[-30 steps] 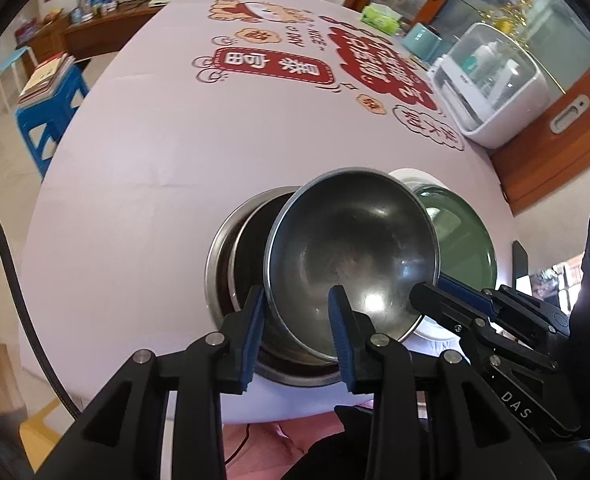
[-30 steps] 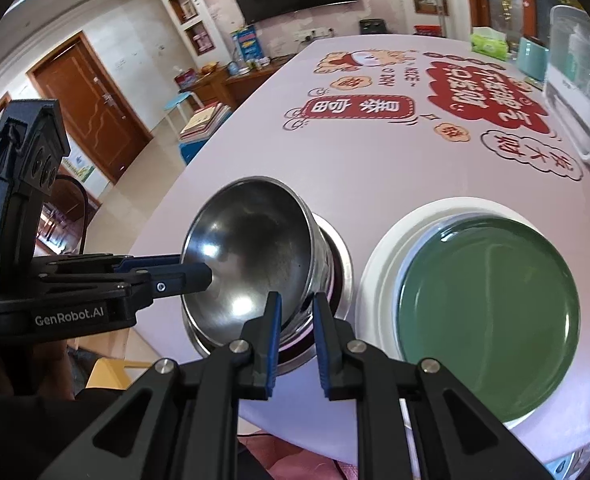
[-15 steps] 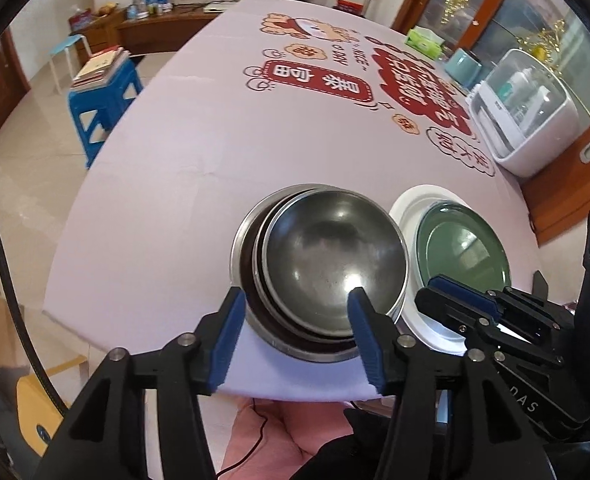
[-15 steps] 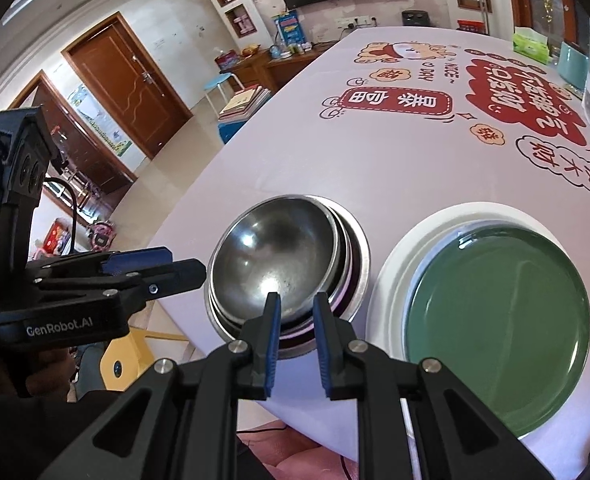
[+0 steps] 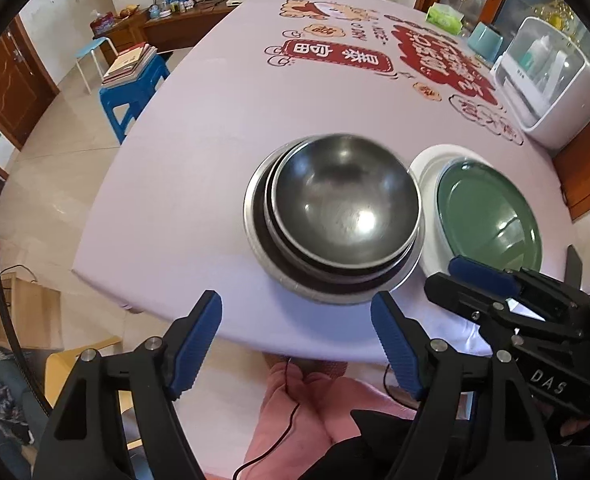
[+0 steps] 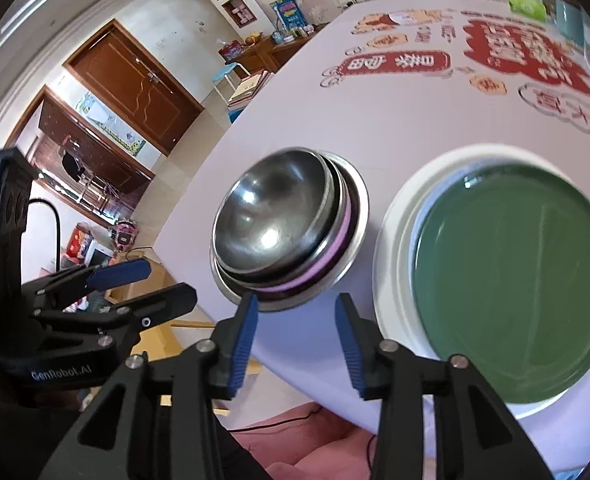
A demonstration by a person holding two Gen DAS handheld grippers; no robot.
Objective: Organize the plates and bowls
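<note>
Two grippers tilt steeply down just short of the steel bowl (image 5: 345,204), which sits nested on top of the bowl stack (image 5: 331,280) near the table (image 5: 175,200) edge. The left gripper (image 5: 295,340) has just been spreading its jaws, and nothing sits between them; the right gripper (image 6: 297,340) has also just been opening, its blue pads clear of the stack's rim. Right of the stack, almost touching it, a green plate (image 6: 511,280) rests on a white plate (image 6: 395,240). Beyond the stack the printed tablecloth lies bare. Only the left wrist view shows the white dish cabinet (image 5: 547,80) far right of the stack; only the right wrist view shows the brown doors (image 6: 135,84).
</note>
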